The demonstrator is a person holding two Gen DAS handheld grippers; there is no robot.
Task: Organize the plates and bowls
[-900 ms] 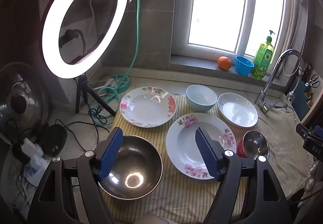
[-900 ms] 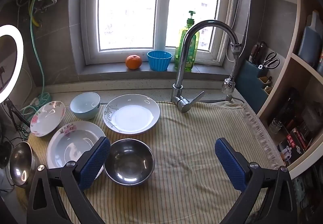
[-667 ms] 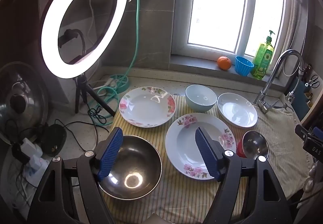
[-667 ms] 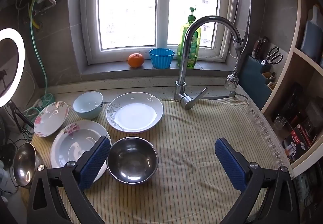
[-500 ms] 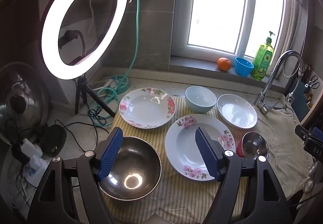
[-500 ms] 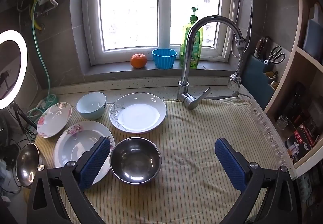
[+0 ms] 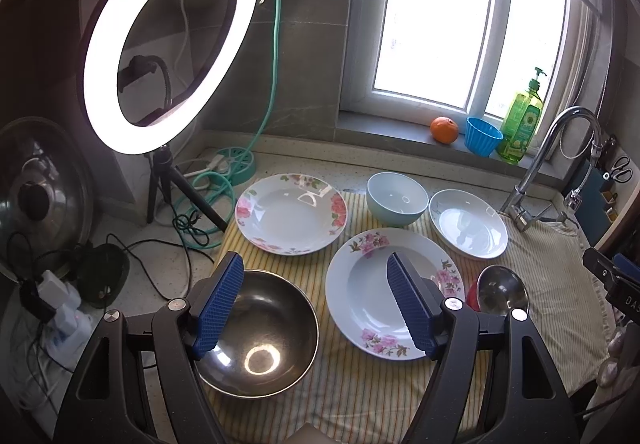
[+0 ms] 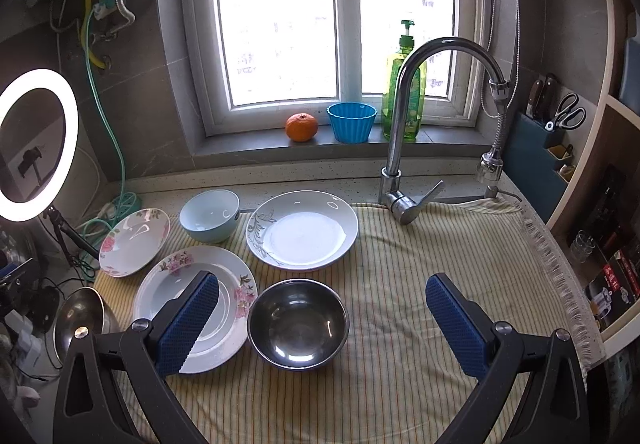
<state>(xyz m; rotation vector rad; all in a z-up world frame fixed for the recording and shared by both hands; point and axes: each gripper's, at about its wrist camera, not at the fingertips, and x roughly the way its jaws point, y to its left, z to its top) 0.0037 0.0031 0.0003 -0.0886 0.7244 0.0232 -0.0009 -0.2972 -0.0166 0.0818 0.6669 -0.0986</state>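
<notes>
Both the left gripper (image 7: pixel 316 302) and right gripper (image 8: pixel 322 324) gape wide, holding nothing. All plates and bowls, including the small steel bowl (image 8: pixel 298 324), sit mouth-up on the striped cloth (image 8: pixel 420 284)

Bright window (image 8: pixel 336 16) above grey sill; glowing ring light (image 7: pixel 168 40) left.

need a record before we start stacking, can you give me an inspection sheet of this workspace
Surface: striped cloth over the counter.
Job's things: three plates, pale blue bowl, small steel bowl, large steel bowl, all separate, unstacked.
Clutter: orange, blue cup, soap bottle on the sill.
Grippers: left gripper and right gripper open, empty.
Cables: black cords, green hose.
Surroundings: faucet, ring light.
</notes>
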